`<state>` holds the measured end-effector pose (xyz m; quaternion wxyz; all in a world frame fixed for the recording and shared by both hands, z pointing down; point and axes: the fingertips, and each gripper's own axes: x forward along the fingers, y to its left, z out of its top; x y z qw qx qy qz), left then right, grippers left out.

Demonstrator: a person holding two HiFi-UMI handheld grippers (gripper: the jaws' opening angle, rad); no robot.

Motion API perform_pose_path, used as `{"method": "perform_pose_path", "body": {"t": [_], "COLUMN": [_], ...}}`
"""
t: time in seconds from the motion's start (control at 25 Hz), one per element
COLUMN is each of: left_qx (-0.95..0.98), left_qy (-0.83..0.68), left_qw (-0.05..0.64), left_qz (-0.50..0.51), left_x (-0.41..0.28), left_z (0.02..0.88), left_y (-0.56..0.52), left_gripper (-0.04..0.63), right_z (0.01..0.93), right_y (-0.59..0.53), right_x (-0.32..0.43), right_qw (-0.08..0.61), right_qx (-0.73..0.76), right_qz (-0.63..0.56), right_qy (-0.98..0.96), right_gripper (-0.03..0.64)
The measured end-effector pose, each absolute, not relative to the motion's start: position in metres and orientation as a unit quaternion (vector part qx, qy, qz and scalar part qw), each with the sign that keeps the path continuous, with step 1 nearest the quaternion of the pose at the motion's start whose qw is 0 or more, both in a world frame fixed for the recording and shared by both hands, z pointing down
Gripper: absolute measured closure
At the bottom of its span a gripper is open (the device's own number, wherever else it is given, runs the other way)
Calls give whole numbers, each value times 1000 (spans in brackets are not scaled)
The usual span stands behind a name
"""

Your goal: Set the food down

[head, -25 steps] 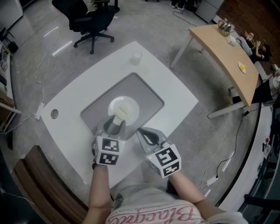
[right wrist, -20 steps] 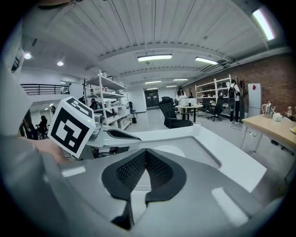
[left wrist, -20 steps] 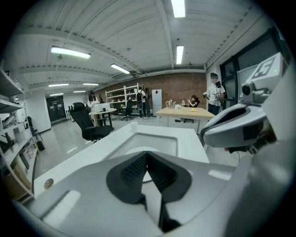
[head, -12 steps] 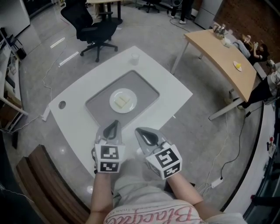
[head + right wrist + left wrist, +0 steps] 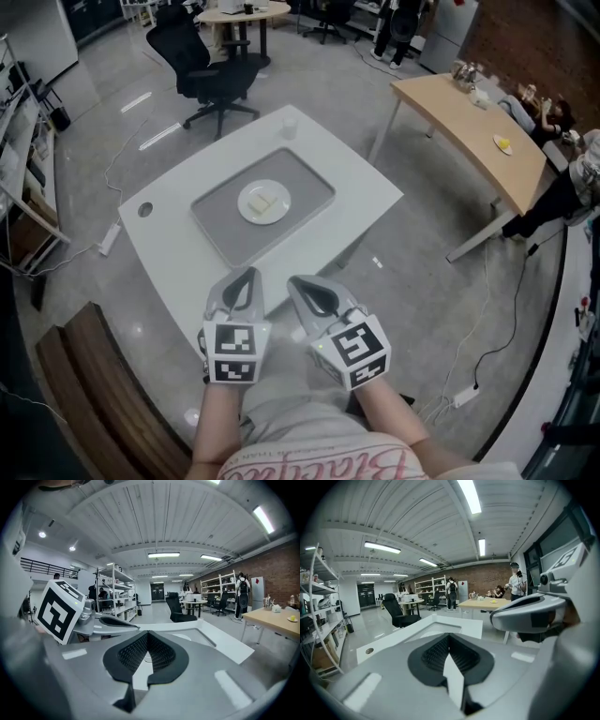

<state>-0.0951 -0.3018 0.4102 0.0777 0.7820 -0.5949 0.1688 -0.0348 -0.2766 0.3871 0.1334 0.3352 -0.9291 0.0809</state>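
The food (image 5: 262,201), a pale flat piece, lies on a white plate (image 5: 281,213) in the middle of a grey mat (image 5: 223,232) on the white table (image 5: 178,272). My left gripper (image 5: 241,282) and right gripper (image 5: 312,293) are held side by side close to my body, off the table's near edge and well short of the plate. Both are shut with nothing in them. In the left gripper view the dark pads (image 5: 440,653) meet, with the right gripper (image 5: 529,616) beside them. The pads (image 5: 159,651) also meet in the right gripper view.
A small white cup (image 5: 289,125) stands at the table's far corner, and a round hole (image 5: 144,209) sits at its left end. A black office chair (image 5: 211,66) is beyond the table, a wooden table (image 5: 478,122) to the right, a dark wooden ledge (image 5: 94,375) at lower left.
The left gripper let go of the food on the plate and shut empty. Both grippers drew back from the plate toward my body, and the view pulled away from the table.
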Motion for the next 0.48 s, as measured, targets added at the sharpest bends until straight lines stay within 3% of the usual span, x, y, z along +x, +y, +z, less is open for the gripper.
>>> {"method": "perform_pose_path", "body": {"t": [0.48], "left_qx": [781], "left_qy": [-602], "left_qw": [71], "left_qz": [151], "left_x": [-81], "left_z": [390], "left_y": [-251], "left_gripper": [597], "right_z": [370], "right_y": [-231], "right_x": [-24], "right_qw": [117], "right_qx": [334], "right_qz": [65], "right_qy": [-933], "right_gripper": [617]}}
